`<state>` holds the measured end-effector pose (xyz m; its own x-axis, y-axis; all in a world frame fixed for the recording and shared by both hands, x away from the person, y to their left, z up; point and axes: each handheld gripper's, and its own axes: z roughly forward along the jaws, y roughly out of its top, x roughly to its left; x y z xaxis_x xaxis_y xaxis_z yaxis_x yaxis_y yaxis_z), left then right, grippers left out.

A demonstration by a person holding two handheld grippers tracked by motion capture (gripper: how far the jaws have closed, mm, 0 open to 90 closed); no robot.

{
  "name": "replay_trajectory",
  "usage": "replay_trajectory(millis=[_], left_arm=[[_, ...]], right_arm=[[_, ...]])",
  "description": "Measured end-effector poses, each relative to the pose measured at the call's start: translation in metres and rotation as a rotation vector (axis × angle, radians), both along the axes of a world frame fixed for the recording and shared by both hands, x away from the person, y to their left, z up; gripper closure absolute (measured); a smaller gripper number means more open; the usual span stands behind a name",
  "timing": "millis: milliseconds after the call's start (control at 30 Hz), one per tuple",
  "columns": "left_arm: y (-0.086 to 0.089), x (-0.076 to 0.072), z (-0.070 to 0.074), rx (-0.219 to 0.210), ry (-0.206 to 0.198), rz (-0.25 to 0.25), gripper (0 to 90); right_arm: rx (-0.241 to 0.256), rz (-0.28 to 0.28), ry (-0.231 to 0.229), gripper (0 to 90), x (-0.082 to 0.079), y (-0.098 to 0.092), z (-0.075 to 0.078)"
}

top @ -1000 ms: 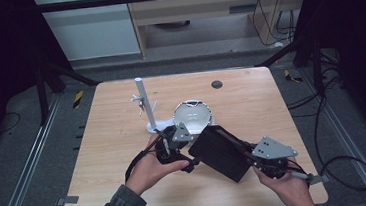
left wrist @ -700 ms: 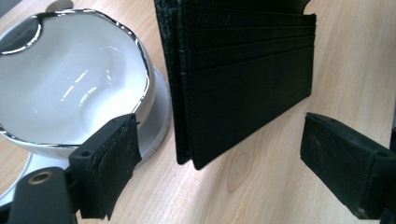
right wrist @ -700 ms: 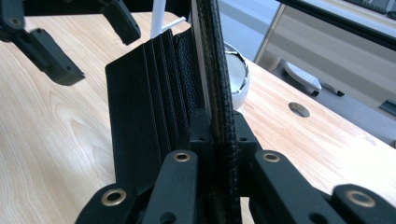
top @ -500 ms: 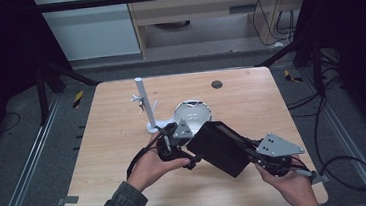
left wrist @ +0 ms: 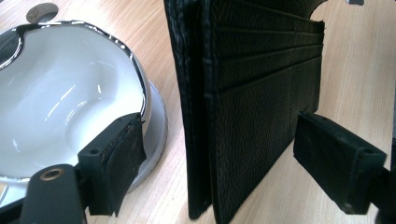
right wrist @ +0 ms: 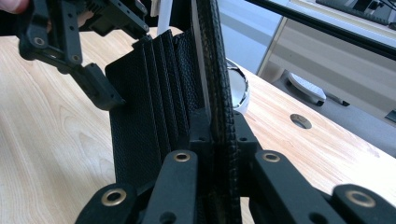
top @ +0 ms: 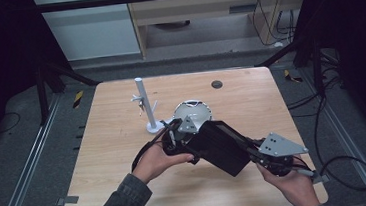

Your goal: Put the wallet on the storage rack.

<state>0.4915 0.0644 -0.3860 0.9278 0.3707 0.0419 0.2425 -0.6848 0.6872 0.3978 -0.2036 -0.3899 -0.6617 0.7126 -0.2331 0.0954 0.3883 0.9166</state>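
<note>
Black leather wallet (top: 222,146) is hanging above the table (top: 115,149), near its front middle, held between the two grippers. Right gripper (right wrist: 219,128) is clamping one edge of the wallet: in the right gripper view its jaws are pressing flat on both sides of a stitched flap, closed down to the leather's thickness. Left gripper (left wrist: 233,158) is standing wide open; in the left gripper view its jaws are sitting on either side of the wallet's folded edge, neither pad touching the leather as far as I can tell. Card slots are facing the left gripper's right-hand jaw.

In the high view the left gripper (top: 176,138) is sitting at the wallet's upper left end, with the left hand (top: 158,160) wrapped around its body. Right gripper (top: 255,149) is meeting the wallet's lower right end, grey plate on top, and the right hand (top: 291,186) is gripping it from below near the table's front edge.

White bowl (top: 192,113) is resting on the table just behind the left gripper, close beside the wallet. White stand (top: 146,106) is standing upright left of the bowl. Round hole (top: 216,84) is lying farther back on the table.
</note>
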Motion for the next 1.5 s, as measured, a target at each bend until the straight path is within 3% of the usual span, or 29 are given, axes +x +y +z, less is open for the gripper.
replay_trajectory(millis=[200,267,333,400,600,767,833,933,1033,1100,1267,1367,1500], left_arm=[[-0.007,0.002,0.001,0.012,0.025,-0.037,30.5],[-0.009,0.002,0.002,0.012,0.029,-0.047,38.3],[-0.01,0.0,0.005,0.039,0.032,-0.052,50.6],[-0.012,-0.004,0.01,0.057,0.049,-0.058,57.7],[-0.015,-0.016,0.033,0.09,0.052,-0.068,80.1],[-0.023,-0.024,0.053,0.132,0.04,-0.068,80.8],[-0.024,-0.025,0.059,0.135,0.039,-0.074,81.0],[-0.027,-0.023,0.073,0.161,0.024,-0.066,81.1],[-0.026,-0.022,0.085,0.17,0.009,-0.047,81.1],[-0.024,-0.02,0.093,0.17,-0.002,-0.044,81.0],[-0.01,-0.016,0.109,0.14,0.005,-0.009,81.0],[-0.001,-0.013,0.114,0.142,0.013,0.017,81.0],[0.005,-0.01,0.122,0.133,0.02,0.034,80.9]], right_arm=[[0.011,0.001,-0.008,83.6,0.0,-0.001,0.0],[0.016,0.001,-0.008,83.6,0.0,-0.002,-0.001],[0.016,0.004,-0.01,83.6,0.0,-0.002,-0.002],[0.021,0.007,-0.007,83.6,-0.001,-0.004,-0.006],[0.045,0.008,-0.014,82.4,-0.007,-0.009,-0.016],[0.085,0.012,-0.014,81.4,-0.012,-0.012,-0.023],[0.094,0.024,0.004,76.0,-0.011,-0.011,-0.027],[0.108,0.044,0.059,56.1,-0.008,-0.007,-0.035],[0.066,0.062,0.107,36.3,-0.007,0.0,-0.044],[0.046,0.059,0.114,23.5,-0.007,0.004,-0.05],[0.067,0.052,0.166,15.5,-0.004,0.0,-0.065],[0.085,-0.018,0.221,13.6,0.003,-0.006,-0.073],[0.061,-0.17,0.292,10.4,0.02,-0.015,-0.084]])
